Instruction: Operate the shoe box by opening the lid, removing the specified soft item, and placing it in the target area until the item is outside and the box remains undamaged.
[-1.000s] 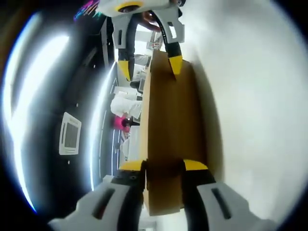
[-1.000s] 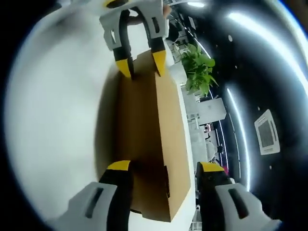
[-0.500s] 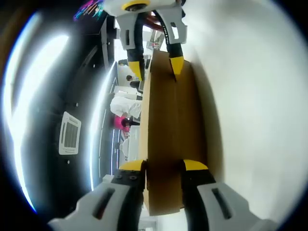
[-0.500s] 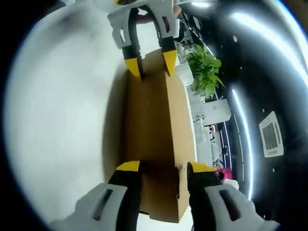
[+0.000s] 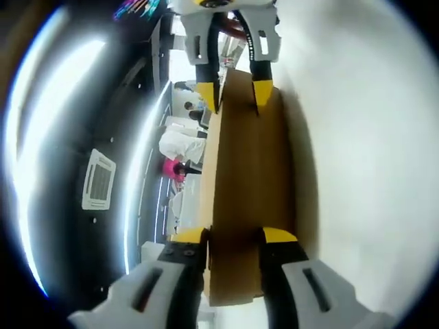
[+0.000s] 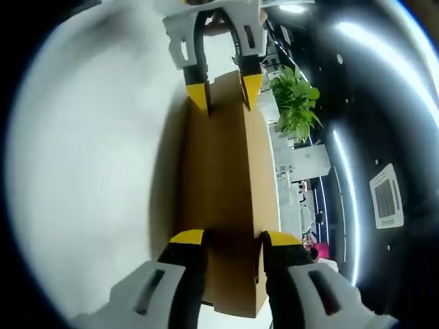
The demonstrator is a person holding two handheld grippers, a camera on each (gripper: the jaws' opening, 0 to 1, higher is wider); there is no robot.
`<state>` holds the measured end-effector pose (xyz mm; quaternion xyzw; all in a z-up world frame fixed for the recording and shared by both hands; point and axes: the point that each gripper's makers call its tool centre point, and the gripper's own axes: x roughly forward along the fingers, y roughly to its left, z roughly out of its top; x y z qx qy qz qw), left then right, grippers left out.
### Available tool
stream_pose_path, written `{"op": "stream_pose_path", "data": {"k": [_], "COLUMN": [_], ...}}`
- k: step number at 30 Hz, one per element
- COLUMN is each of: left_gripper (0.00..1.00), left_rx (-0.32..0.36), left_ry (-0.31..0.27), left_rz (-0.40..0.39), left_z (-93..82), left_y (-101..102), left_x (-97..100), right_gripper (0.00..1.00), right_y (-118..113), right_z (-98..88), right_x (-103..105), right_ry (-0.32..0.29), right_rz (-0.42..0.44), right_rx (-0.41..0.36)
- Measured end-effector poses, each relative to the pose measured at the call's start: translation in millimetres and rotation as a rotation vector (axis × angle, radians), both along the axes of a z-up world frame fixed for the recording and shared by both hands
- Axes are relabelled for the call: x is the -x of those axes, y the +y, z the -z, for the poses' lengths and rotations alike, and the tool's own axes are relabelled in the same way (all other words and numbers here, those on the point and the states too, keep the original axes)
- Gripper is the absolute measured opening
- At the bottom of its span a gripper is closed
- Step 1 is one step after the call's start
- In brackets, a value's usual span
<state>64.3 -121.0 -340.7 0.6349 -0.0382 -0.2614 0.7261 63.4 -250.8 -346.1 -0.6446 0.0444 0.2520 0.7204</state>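
On the white desk (image 5: 363,151) sits the long brown cardboard shoe box (image 5: 250,199), lid on. My left gripper (image 5: 234,236) is clamped narrow on the near end of the box, yellow tips touching both sides. My right gripper (image 6: 232,238) pinches the opp. end the same way; in left gripper view it's at the far end, tips on the box. Green potted plant (image 6: 296,103) in bkgd beside the box in right gripper view.

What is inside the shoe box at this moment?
Nothing inside shows. The shoe box presents closed brown cardboard, with the left gripper and right gripper clamping opposite ends, so any contents stay hidden.
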Motion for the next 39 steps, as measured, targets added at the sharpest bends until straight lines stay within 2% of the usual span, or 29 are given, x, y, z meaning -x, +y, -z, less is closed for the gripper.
{"op": "stream_pose_path", "data": {"k": [6,26,39], "left_gripper": [0.3,0.29,0.29], "left_rx": [0.002,0.048,0.045], "left_ry": [0.013,0.03,0.013], "left_rz": [0.009,0.01,0.006], "left_z": [0.3,-18.1,-25.2], "left_y": [-0.8,-1.9,-1.7], "left_x": [-0.1,1.1,-0.5], "right_gripper": [0.31,0.29,0.29], "right_y": [-0.5,-2.4,-1.8], "right_z": [-1.0,-21.9,-29.7], "right_x": [-0.2,4.1,4.2], "right_ry": [0.003,-0.026,-0.035], "right_rz": [0.001,-0.005,0.001], "right_rx": [0.0,-0.011,-0.018]}}
